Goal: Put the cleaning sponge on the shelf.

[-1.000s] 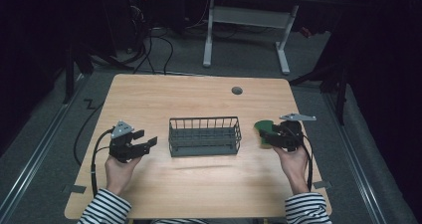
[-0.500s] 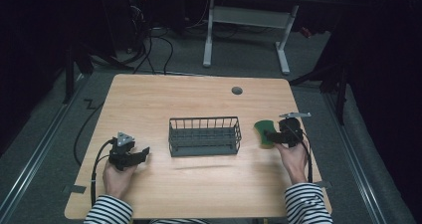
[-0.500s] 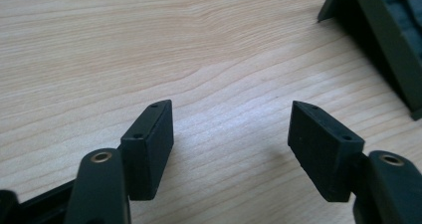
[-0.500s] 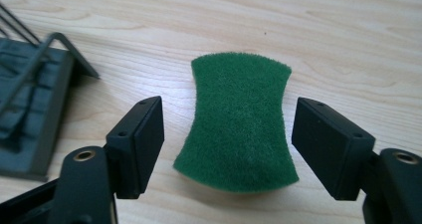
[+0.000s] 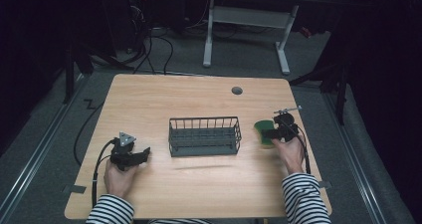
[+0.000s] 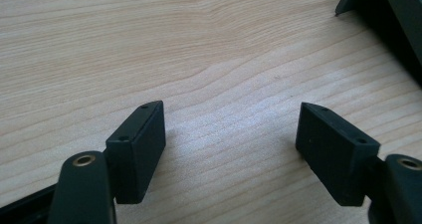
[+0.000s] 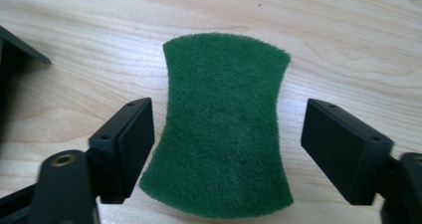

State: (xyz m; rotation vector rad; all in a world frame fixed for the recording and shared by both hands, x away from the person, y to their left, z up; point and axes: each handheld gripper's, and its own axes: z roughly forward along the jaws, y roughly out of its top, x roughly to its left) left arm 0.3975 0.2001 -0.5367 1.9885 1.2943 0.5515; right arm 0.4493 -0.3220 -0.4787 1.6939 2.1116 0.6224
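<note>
Green scouring fibre is plain in the right gripper view: a waisted green scouring pad [image 7: 223, 124] lies flat on the pale wooden table [image 7: 348, 30], and the right gripper [image 7: 226, 149] has its jaws spread wide, one on each side of the pad's near half. Neither jaw seems to touch it. In the high view the same pad [image 5: 263, 132] is only a small green patch at centre right of the frame, partly covered by the right gripper [image 5: 276, 131] and just beside the right end of the wire basket [image 5: 204, 136].

The basket is dark grey wire, rectangular, at the middle of the table [image 5: 199, 97]; nothing can be seen inside it from above. The left gripper view catches one dark corner of it [image 6: 385, 15] at the upper right of the frame.

The left gripper [image 5: 133, 156] sits at the lower left of the high view, held in the left hand [image 5: 118, 176], well apart from the basket. Its own camera shows the jaws of the left gripper [image 6: 231, 139] standing wide apart over bare wood grain [image 6: 149, 45], holding nothing.

A small round grey grommet [image 5: 237, 90] is set in the tabletop towards the upper centre. No writing or label is legible anywhere.
</note>
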